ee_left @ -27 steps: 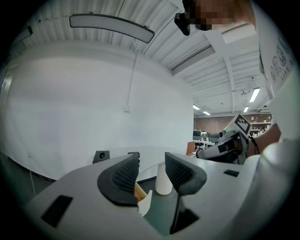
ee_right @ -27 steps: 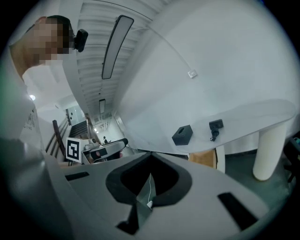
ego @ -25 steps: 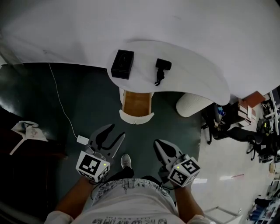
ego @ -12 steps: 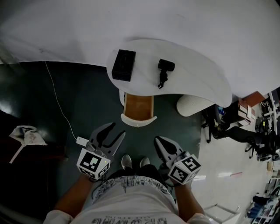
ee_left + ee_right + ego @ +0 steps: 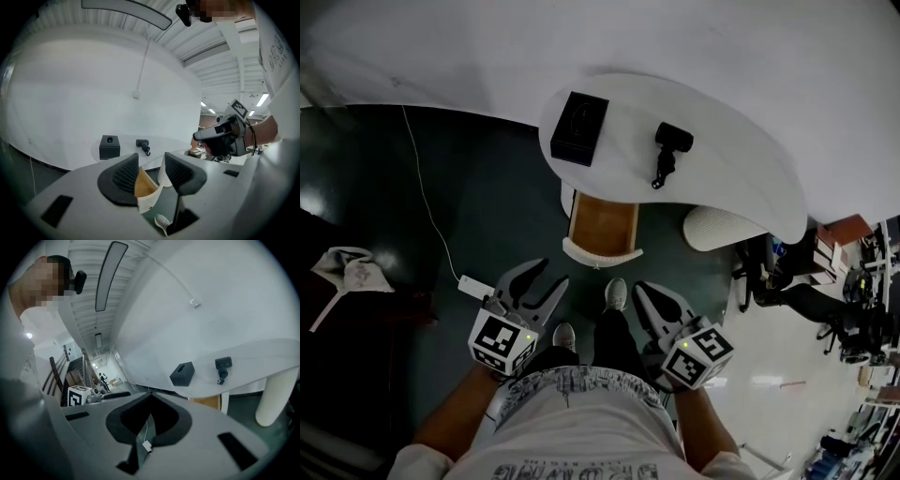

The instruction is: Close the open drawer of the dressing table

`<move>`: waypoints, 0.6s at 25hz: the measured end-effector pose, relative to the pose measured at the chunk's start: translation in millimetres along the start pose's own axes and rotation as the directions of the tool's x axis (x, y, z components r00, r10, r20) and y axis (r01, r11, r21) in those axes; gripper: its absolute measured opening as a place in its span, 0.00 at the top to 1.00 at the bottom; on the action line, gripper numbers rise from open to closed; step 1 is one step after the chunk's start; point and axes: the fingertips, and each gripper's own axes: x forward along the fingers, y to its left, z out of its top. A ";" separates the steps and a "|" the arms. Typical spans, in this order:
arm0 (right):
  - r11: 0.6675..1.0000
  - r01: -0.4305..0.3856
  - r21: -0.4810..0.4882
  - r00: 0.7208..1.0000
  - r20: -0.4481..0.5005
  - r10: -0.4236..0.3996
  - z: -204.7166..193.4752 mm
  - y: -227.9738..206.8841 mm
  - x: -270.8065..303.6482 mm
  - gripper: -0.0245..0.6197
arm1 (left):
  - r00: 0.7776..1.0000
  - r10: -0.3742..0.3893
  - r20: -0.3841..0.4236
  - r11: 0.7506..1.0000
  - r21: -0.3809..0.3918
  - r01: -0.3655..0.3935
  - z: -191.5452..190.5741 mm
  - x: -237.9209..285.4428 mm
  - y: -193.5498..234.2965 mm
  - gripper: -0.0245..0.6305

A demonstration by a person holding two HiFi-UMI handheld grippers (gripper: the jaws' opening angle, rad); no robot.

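The white dressing table [image 5: 741, 159] stands against the wall. Its wooden drawer [image 5: 602, 225] is pulled out toward me, white front [image 5: 602, 253] nearest. The drawer also shows between the jaws in the left gripper view [image 5: 144, 185] and under the tabletop in the right gripper view [image 5: 206, 402]. My left gripper [image 5: 530, 292] [image 5: 151, 161] is open and empty, short of the drawer front. My right gripper [image 5: 659, 314] [image 5: 150, 397] is shut on nothing, held right of the drawer.
A black box [image 5: 579, 127] and a black hair dryer [image 5: 668, 150] lie on the tabletop. The table's round white leg [image 5: 717, 225] stands right of the drawer. A white cable and adapter [image 5: 473, 283] lie on the floor at left. My shoe [image 5: 616, 292] is just before the drawer.
I have stepped forward: one foot now stands close to the drawer front, and the table sits nearer. Both grippers keep the same pose ahead of my body.
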 end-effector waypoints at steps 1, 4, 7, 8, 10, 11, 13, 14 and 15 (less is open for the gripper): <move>1.000 -0.005 -0.002 1.000 -0.009 0.005 0.1 -3.5 2.6 0.95 | 1.000 0.007 -0.011 1.000 -0.010 -0.007 -7.8 2.5 1.3 0.67; 1.000 -0.026 -0.012 0.999 -0.040 0.026 4.0 -14.6 10.9 0.95 | 0.998 0.024 -0.051 0.999 -0.047 -0.026 -31.6 12.3 4.4 0.67; 0.998 -0.053 -0.024 0.996 -0.078 0.051 10.5 -30.5 21.5 0.95 | 0.996 0.040 -0.080 0.995 -0.083 -0.046 -54.3 26.0 6.2 0.67; 0.998 -0.062 -0.028 0.994 -0.091 0.060 12.5 -36.6 25.3 0.95 | 0.995 0.047 -0.087 0.994 -0.094 -0.055 -62.1 31.3 7.0 0.67; 0.996 -0.082 -0.035 0.990 -0.120 0.077 15.4 -48.0 33.2 0.95 | 0.993 0.064 -0.100 0.990 -0.117 -0.076 -77.0 41.3 9.3 0.67; 0.995 -0.092 -0.040 0.987 -0.136 0.086 16.4 -53.6 37.3 0.95 | 0.992 0.076 -0.104 0.988 -0.127 -0.089 -83.5 45.6 10.6 0.67; 0.992 -0.116 -0.045 0.980 -0.171 0.106 17.6 -66.6 45.3 0.95 | 0.988 0.104 -0.116 0.982 -0.147 -0.121 -95.8 54.3 12.3 0.67; 0.991 -0.127 -0.044 0.975 -0.190 0.117 17.7 -74.5 49.8 0.95 | 0.985 0.119 -0.125 0.978 -0.157 -0.138 -102.3 59.4 13.1 0.67; 0.989 -0.139 -0.041 0.970 -0.208 0.128 17.4 -82.9 55.0 0.95 | 0.982 0.134 -0.134 0.974 -0.167 -0.156 -109.1 65.0 14.4 0.67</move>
